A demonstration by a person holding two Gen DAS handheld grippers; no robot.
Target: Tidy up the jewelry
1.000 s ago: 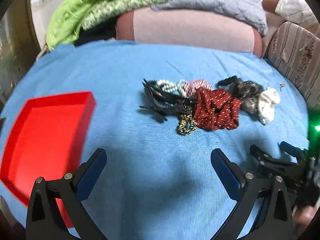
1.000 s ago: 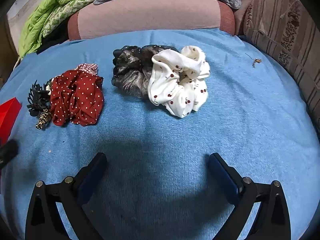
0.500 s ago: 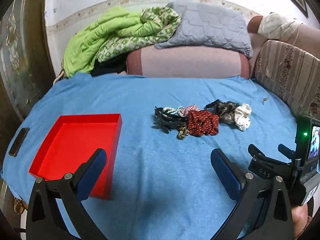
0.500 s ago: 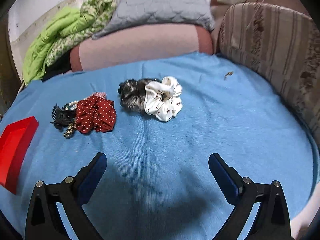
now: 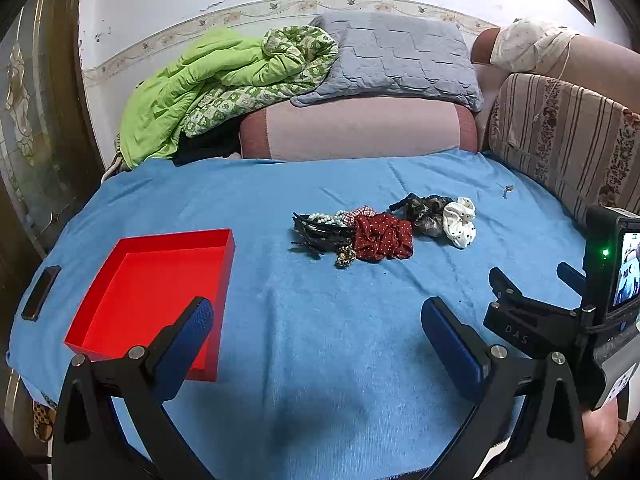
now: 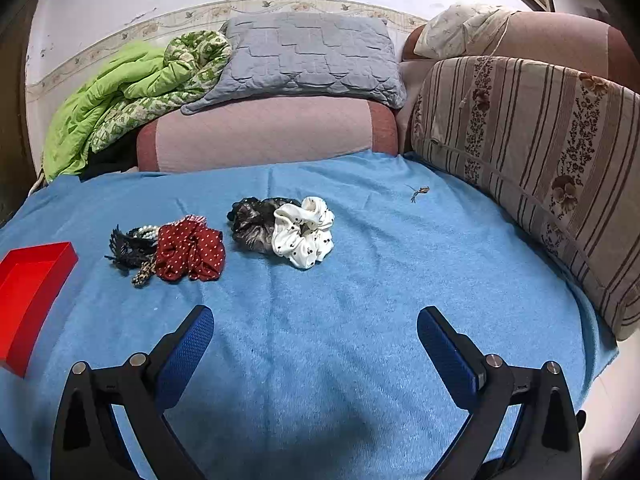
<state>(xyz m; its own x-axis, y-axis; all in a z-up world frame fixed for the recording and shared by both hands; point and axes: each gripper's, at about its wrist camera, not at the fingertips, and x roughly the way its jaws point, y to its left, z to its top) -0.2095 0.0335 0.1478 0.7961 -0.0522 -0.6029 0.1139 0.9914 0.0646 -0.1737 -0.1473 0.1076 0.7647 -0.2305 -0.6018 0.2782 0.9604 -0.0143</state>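
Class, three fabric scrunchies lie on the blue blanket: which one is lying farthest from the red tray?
The white scrunchie with dark dots, at the right end of the row. The dark grey scrunchie and the red polka-dot scrunchie lie nearer the red tray.

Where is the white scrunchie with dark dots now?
The white scrunchie lies on the blue blanket at the right end of the row of accessories, touching the dark grey scrunchie on its left; the red tray sits far left.

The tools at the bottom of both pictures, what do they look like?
The left tool and right tool match: black angular frames with silver bolts, each ending in two fingers covered by blue textured pads. In the left view, the right one shows white "DAS" lettering and carries a camera with a green light.
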